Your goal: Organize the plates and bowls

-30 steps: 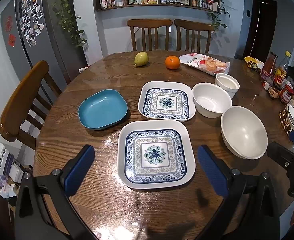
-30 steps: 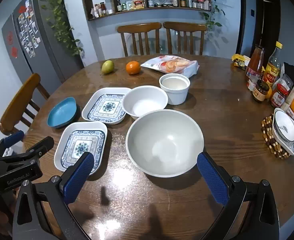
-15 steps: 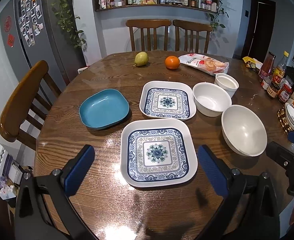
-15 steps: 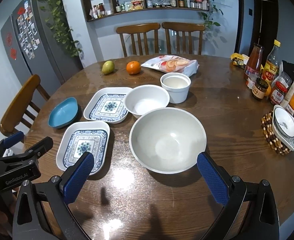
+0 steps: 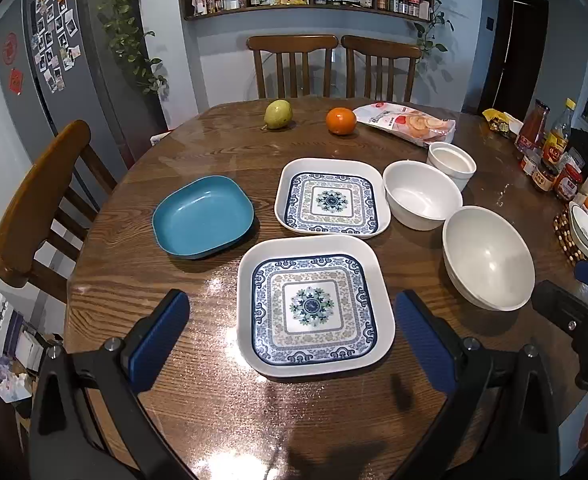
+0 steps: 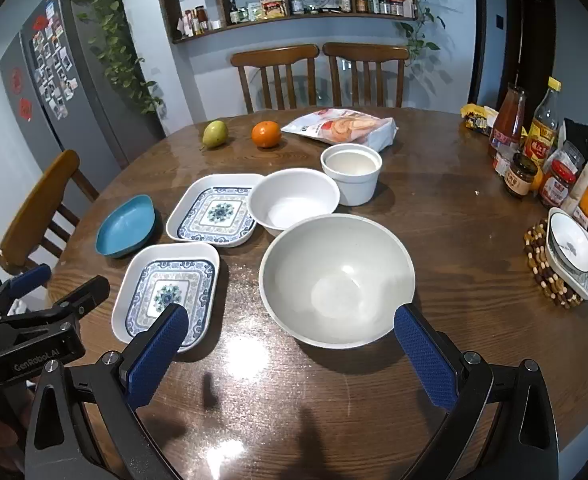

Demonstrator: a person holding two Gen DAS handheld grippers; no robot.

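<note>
Two square blue-patterned plates lie on the round wooden table: a near one (image 5: 314, 306) (image 6: 168, 294) and a far one (image 5: 332, 198) (image 6: 214, 212). A blue dish (image 5: 202, 216) (image 6: 126, 226) sits to their left. A large white bowl (image 5: 488, 258) (image 6: 336, 280), a medium white bowl (image 5: 422, 194) (image 6: 294, 202) and a small white cup-bowl (image 5: 452, 164) (image 6: 352, 172) stand to the right. My left gripper (image 5: 294, 338) is open and empty, just before the near plate. My right gripper (image 6: 290, 346) is open and empty, before the large bowl.
A pear (image 5: 278, 114), an orange (image 5: 341, 121) and a snack bag (image 5: 408, 122) lie at the table's far side. Bottles and jars (image 6: 534, 148) stand at the right edge, with a plate on a beaded trivet (image 6: 570, 252). Chairs surround the table.
Both grippers have shifted slightly; the dishes sit a little farther right and higher in the views. Nothing was grasped or moved.
</note>
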